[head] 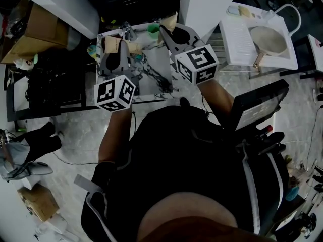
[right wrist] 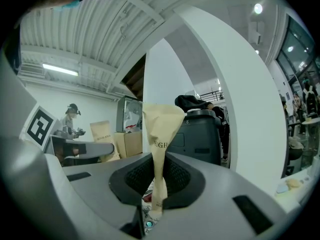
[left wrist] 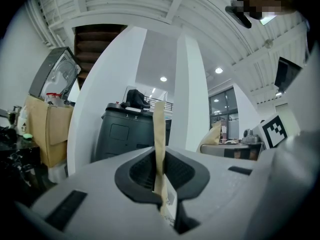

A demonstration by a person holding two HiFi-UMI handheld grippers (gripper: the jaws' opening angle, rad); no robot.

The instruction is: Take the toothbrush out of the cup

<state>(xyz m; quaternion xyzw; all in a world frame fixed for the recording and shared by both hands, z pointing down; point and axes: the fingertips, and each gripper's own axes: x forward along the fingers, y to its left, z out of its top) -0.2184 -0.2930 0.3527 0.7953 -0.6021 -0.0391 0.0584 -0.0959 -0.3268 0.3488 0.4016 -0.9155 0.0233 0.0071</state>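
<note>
No toothbrush shows in any view. A green cup [head: 153, 30] stands on the small cluttered table [head: 151, 82], between my two grippers. My left gripper [head: 112, 52] [left wrist: 159, 173] points level and is shut on a thin strip of tan paper [left wrist: 159, 129] [head: 110, 43], seen edge-on. My right gripper [head: 170, 32] [right wrist: 159, 178] also points level and is shut on a crumpled tan paper piece with dark print [right wrist: 162, 124] [head: 169, 22]. I cannot tell whether the two papers are one piece.
A dark grey bin [left wrist: 131, 131] [right wrist: 202, 134] stands ahead beside a white pillar [left wrist: 190, 99]. Cardboard boxes [head: 43, 24] sit at the left, and a white tray with a pan [head: 262, 39] at the right. A person [right wrist: 72, 118] stands far off.
</note>
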